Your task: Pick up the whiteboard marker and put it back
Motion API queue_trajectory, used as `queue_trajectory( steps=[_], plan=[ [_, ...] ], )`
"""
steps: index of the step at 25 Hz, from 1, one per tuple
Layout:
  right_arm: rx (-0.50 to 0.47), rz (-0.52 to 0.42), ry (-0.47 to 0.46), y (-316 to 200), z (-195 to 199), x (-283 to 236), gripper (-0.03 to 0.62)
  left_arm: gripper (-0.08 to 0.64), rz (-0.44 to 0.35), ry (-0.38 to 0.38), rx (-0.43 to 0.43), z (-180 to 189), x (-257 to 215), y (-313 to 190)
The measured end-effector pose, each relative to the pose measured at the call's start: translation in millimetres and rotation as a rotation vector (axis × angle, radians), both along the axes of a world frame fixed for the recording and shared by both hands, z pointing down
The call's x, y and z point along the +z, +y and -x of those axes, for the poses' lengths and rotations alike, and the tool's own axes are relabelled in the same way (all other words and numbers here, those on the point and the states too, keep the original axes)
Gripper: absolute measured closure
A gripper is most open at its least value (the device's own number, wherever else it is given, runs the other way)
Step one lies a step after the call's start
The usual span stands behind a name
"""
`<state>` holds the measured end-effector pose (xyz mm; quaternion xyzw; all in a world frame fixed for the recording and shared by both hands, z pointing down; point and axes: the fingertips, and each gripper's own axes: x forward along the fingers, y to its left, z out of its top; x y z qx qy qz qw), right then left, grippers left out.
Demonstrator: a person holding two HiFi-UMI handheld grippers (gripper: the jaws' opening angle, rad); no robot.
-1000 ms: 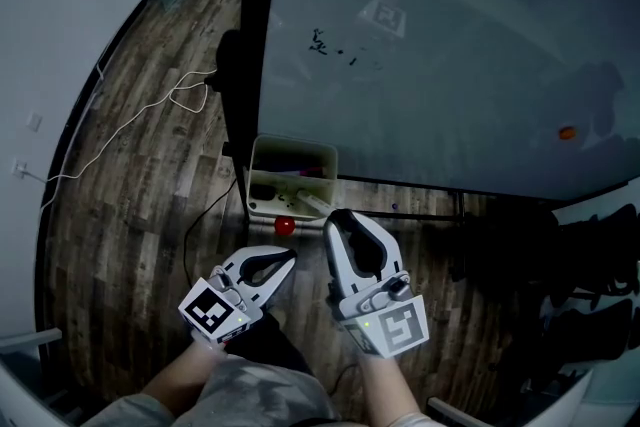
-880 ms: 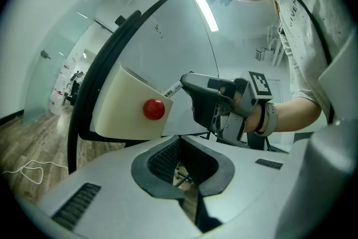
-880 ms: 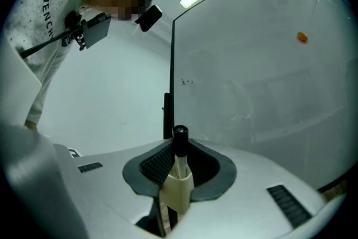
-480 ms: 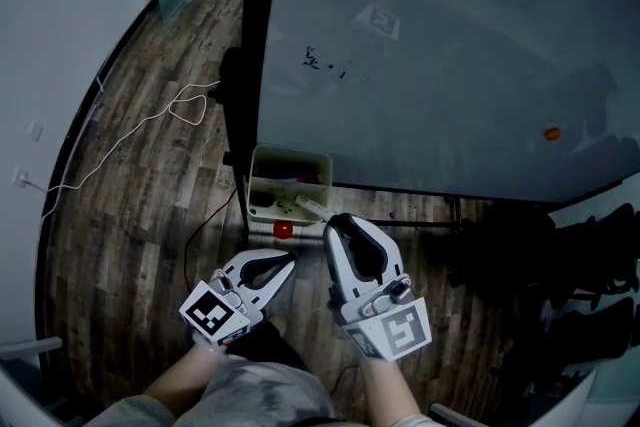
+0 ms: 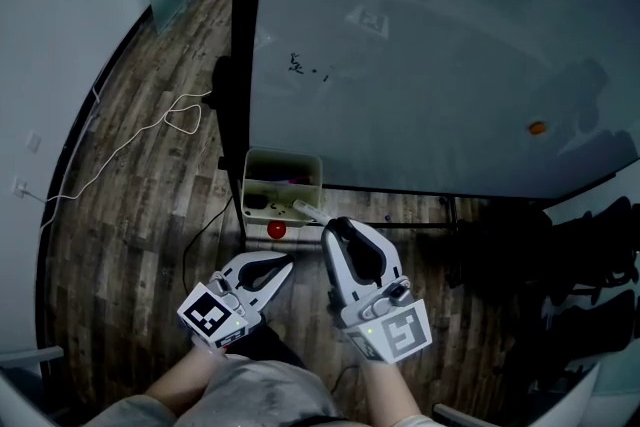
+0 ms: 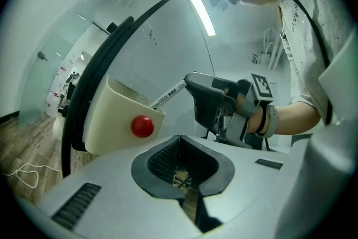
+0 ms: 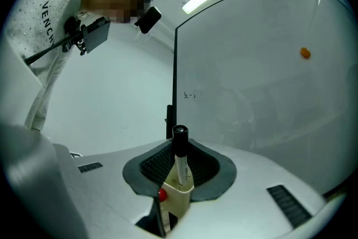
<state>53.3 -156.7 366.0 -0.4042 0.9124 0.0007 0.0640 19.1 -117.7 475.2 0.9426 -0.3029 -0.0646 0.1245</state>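
Right gripper: jaws partly closed, with the pads pressed on the black end of the whiteboard marker. Nothing else is held.
Marker position: the white barrel runs straight ahead from the jaw tips. Its far end dips behind the near rim of the holder.
Holder: a cream box just ahead of the right gripper's tips and a little below them, hung at the lower edge of the whiteboard. A red magnet sits on the wall that faces the grippers.
Left gripper: jaws together and empty. It is beside the right gripper on its left, drawn slightly back and clear of the holder.
Step (judged): the marker is at the holder's mouth and is still gripped, so the return is not complete.
Risk 1: the grip is on one end only, leaving a long unsupported barrel. If the far end catches on the rim, the marker could pivot between the pads or be levered out.
Risk 2: if the jaws open while most of the barrel is outside the box, the marker will probably tip over the near rim and fall below the gripper (the floor is well down).
Risk 3: pushing forward on a jammed tip could shift or unhook the holder, since how it is fixed to the board cannot be made out.
Risk 4: items already inside the holder (dark, not identifiable) may stop the marker from seating fully.
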Motion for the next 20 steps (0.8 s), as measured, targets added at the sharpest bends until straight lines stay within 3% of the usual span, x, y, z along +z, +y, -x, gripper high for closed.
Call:
queue_trajectory(
  steps=[20],
  plan=[
    [-0.009, -0.063, 0.001, 16, 3, -37, 0.514, 0.543, -0.041, -0.016, 0.027, -12, -28, 6]
  ],
)
